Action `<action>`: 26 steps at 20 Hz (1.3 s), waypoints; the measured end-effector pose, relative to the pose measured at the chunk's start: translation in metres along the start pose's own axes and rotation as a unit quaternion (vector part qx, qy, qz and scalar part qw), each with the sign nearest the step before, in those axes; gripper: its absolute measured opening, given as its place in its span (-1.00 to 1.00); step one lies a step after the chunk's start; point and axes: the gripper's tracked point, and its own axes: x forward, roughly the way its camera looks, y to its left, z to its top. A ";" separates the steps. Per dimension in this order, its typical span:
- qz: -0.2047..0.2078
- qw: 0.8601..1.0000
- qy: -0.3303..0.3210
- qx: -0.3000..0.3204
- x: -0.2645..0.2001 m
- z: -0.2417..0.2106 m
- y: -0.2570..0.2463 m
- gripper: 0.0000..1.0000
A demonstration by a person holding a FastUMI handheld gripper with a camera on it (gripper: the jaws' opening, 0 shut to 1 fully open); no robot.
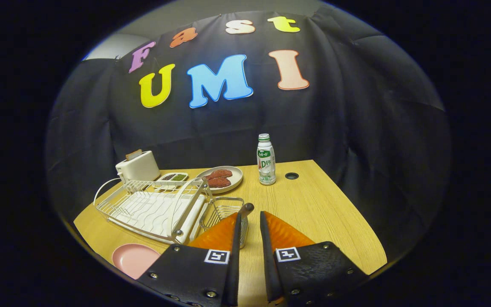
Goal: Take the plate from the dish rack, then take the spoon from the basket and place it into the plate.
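A pink plate (134, 258) lies flat on the wooden table (313, 213), in front of the white wire dish rack (151, 209) and left of my fingers. A small wire basket (222, 208) hangs on the rack's right side. The spoon's dark handle (246, 209) sticks up out of it, right at the tip of my left finger. My gripper (252, 215) hovers over the basket's right edge with a narrow gap between its fingers. The right finger stands apart from the handle. The spoon's bowl is hidden behind the left finger.
Behind the rack stand a white toaster (138, 166), a small dish of green bits (174, 177) and a plate with red meat (222, 178). A white bottle (266, 160) and a cable hole (291, 175) are farther right. The table's edge curves near on the right.
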 end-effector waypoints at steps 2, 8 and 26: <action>0.004 1.000 -0.008 -0.003 0.011 0.005 0.001 -0.47; 0.017 1.000 -0.005 0.020 0.037 0.001 0.005 -0.47; 0.009 0.999 -0.022 0.029 0.054 0.025 0.031 -0.79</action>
